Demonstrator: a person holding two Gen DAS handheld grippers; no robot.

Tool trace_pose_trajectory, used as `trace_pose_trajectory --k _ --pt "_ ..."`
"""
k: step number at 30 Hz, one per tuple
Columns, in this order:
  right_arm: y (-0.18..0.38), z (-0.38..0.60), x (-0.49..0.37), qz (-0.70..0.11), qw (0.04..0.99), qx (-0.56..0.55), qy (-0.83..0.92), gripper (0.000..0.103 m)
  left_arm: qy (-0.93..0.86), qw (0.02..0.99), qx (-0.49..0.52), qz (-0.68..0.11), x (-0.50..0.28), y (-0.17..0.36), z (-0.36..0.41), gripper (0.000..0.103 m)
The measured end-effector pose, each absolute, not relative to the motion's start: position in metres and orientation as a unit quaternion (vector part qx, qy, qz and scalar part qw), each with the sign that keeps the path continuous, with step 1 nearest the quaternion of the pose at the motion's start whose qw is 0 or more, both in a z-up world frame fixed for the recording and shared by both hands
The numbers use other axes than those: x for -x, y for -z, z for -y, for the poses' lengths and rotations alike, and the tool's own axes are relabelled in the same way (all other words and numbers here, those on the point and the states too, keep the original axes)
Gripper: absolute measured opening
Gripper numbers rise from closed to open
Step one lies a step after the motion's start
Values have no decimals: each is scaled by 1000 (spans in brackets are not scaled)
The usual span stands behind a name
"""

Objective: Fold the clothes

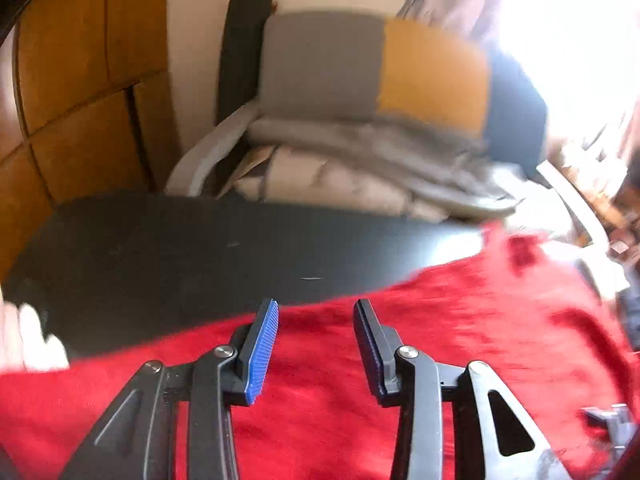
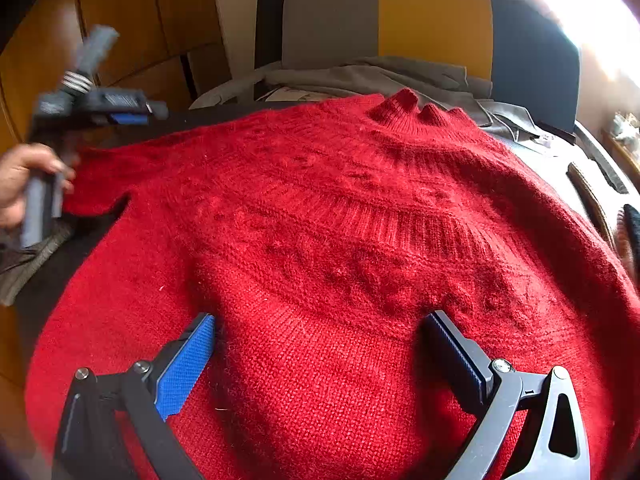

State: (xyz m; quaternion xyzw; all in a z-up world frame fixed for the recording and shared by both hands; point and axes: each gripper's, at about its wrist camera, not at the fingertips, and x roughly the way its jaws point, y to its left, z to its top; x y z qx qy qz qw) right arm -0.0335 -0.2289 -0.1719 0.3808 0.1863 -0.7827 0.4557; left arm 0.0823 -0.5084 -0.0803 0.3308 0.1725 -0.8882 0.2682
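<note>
A red knit sweater (image 2: 340, 240) lies spread flat on a dark table (image 1: 180, 248), collar (image 2: 404, 110) at the far end. My right gripper (image 2: 320, 322) is open wide and empty, hovering over the sweater's lower body. My left gripper (image 1: 316, 312) is open and empty above the sweater's left part (image 1: 360, 360) near the table's bare area. In the right wrist view the left gripper (image 2: 128, 114) shows at the far left, held by a hand (image 2: 20, 184) over the left sleeve (image 2: 104, 176).
An armchair with grey, yellow and blue back panels (image 2: 432, 24) stands behind the table, piled with grey clothes (image 2: 380, 76). Wooden cabinets (image 1: 80, 80) are on the left. A grey-green cloth (image 2: 28, 272) lies at the table's left edge. Bright window light is at the right.
</note>
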Motion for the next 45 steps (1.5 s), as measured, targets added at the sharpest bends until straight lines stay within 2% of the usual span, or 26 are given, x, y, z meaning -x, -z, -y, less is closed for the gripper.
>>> trace_pose_trajectory --k 5,13,20,21,23,25,27,31,33,36,37,38,40,45 --pt "151 171 24 -172 427 -374 805 103 916 216 -296 -166 -111 73 415 40" --pt "118 77 9 -146 378 -360 840 103 931 138 -317 -116 -108 103 288 40" --pt "120 -37 -29 -150 322 -375 856 101 907 137 -376 -128 -99 144 265 40" --pt "122 -49 -34 -143 322 -378 856 99 902 137 -385 -140 -98 152 269 40" --pt "130 -66 -38 -133 302 -386 861 83 902 134 -382 -150 -99 155 272 40" --pt "133 -78 -30 -101 282 -396 868 76 904 131 -377 -156 -101 157 274 41" --pt "141 -79 -19 -91 267 -407 869 74 904 129 -376 -154 -101 158 273 43" --pt "158 -67 -15 -127 251 -421 862 74 907 126 -374 -148 -99 159 271 47" --pt "157 -67 -17 -130 247 -419 864 69 908 124 -374 -146 -99 158 270 49" --pt "150 -72 -15 -126 248 -420 864 48 909 119 -373 -145 -99 158 269 52" --pt "144 -72 -12 -132 249 -417 864 35 909 118 -372 -147 -99 158 270 52" --pt "138 -73 -10 -137 251 -414 864 32 909 116 -372 -148 -99 157 270 53" --pt "126 -74 -5 -147 254 -407 865 28 909 114 -370 -152 -100 157 271 53" --pt "97 -77 7 -172 261 -390 866 26 910 110 -368 -158 -100 157 273 54"
